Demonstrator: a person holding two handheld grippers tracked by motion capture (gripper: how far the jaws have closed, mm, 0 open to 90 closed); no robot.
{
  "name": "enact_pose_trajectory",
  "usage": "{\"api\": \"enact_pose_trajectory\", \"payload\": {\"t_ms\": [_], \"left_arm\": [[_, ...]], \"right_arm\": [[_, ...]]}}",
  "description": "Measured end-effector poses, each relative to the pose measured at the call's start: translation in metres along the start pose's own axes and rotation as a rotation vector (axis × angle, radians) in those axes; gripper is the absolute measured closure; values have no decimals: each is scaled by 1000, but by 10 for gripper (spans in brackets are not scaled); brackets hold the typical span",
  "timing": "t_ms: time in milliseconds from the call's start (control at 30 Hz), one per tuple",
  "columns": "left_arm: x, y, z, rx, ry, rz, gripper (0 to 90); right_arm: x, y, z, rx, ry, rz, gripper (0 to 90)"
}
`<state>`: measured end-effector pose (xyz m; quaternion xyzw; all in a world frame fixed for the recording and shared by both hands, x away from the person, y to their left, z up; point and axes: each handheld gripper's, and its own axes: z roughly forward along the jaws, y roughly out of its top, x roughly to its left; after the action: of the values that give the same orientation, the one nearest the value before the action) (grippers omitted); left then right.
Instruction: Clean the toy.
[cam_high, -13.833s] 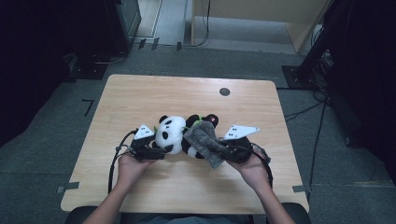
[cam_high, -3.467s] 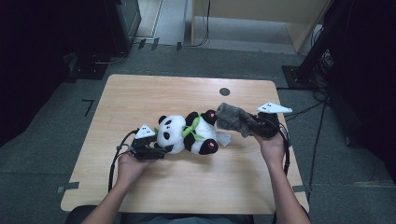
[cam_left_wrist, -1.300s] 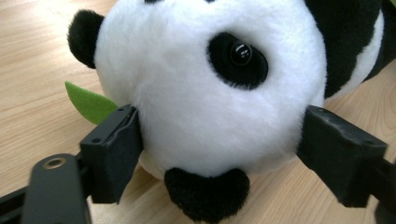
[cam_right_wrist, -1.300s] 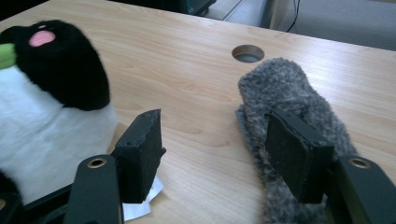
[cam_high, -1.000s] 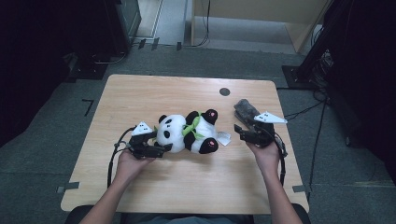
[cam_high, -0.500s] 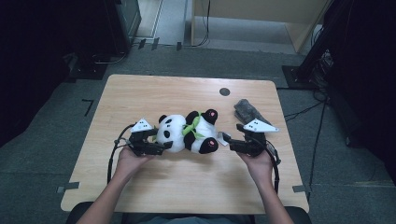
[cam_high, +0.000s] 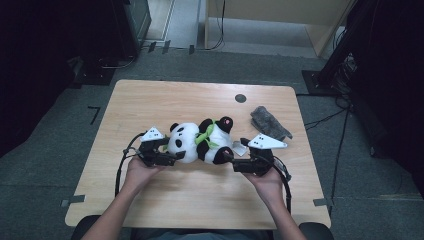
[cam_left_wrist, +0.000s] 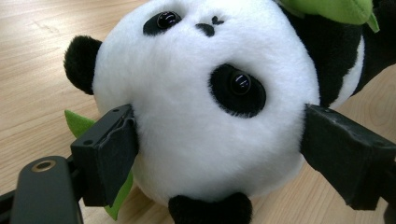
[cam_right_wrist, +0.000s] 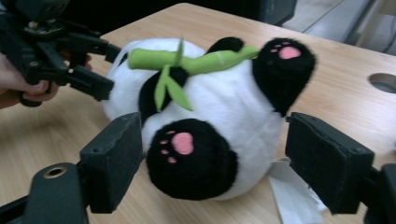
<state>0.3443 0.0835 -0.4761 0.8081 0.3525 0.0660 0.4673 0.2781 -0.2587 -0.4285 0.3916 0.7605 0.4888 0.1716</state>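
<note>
Left gripper (cam_high: 170, 156) clamps the panda (cam_high: 200, 142) by its head; right gripper (cam_high: 235, 161) (jaws just widening, apart around its foot) could nudge it and twist it loose

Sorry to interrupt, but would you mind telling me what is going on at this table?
A person is handling a toy panda lying on the table with a gripper in each hand. The left gripper is clamped on the panda's head. The right gripper is at the panda's bottom end; its jaws have just been opening, and they stand either side of the feet without pressing. A grey cloth lies apart near the table's far right corner.
</note>
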Motion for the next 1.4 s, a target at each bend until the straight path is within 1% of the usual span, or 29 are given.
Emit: {"api": "enact_pose_trajectory", "payload": {"t_ms": [67,100,200,267,300,333,400,500,533,633,667,700,733,800,867,933,967,1000,1033,1067,1100,1167,1200,1233,1267,1300,1333,1400], "left_arm": [[1,0,1,2,0,0,135],[1,0,1,2,0,0,135],[1,-1,1,-5,-1,-3,135],[1,-1,1,-7,-2,-5,135],[2,-1,2,-11,-3,-5,134],[2,-1,2,-11,-3,-5,135],[2,0,3,-15,-4,-6,135],[3,1,4,-20,-1,-10,135],[3,1,4,-20,-1,-10,135],[3,2,6,-20,-3,-11,136],[3,2,6,-20,-3,-11,137],[4,2,6,-25,-8,-29,139],[4,2,6,-25,-8,-29,141],[5,3,6,-30,-14,-44,144],[6,3,6,-31,-17,-49,145],[6,3,6,-32,-19,-51,148],[6,4,7,-34,-19,-54,148],[6,4,7,-34,-19,-54,148],[6,4,7,-32,-15,-51,147],[5,5,8,-32,-8,-41,147],[4,5,8,-33,1,-30,146],[5,6,8,-40,7,-24,143],[5,6,7,-45,9,-20,143],[5,6,7,-45,9,-20,142],[5,6,7,-48,11,-15,142],[5,7,5,-54,14,2,143],[5,7,5,-54,14,2,143],[4,7,2,-63,13,13,144]], "right_arm": [[4,-3,8,10,16,-5,147],[4,-3,8,10,16,-5,147],[4,-7,18,26,31,-17,137],[3,-9,20,24,34,-21,137],[1,-10,24,19,36,-37,136],[1,-10,24,19,36,-37,136],[-1,-11,29,14,44,-55,128],[-2,-14,43,29,51,-96,127],[-2,-14,43,29,51,-96,127],[0,-17,55,54,49,-128,117],[0,-17,55,54,49,-128,117],[1,-17,58,56,38,-150,126],[2,-17,59,53,21,-178,137],[3,-17,62,53,-5,-207,153],[3,-18,64,51,-20,-228,183],[3,-19,65,51,-25,-230,191],[3,-18,65,49,-35,-240,234],[3,-18,65,49,-35,-240,234],[2,-18,65,53,-42,-243,290],[2,-18,65,53,-42,-243,290],[1,-16,64,57,-47,-246,381],[0,-13,63,61,-48,-230,448],[0,-12,62,63,-50,-229,471],[0,-12,62,63,-50,-229,471],[0,-11,62,68,-49,-221,487],[-2,-7,61,76,-47,-211,512],[-2,-7,61,76,-47,-211,512],[-4,-3,60,83,-41,-193,532]]}}
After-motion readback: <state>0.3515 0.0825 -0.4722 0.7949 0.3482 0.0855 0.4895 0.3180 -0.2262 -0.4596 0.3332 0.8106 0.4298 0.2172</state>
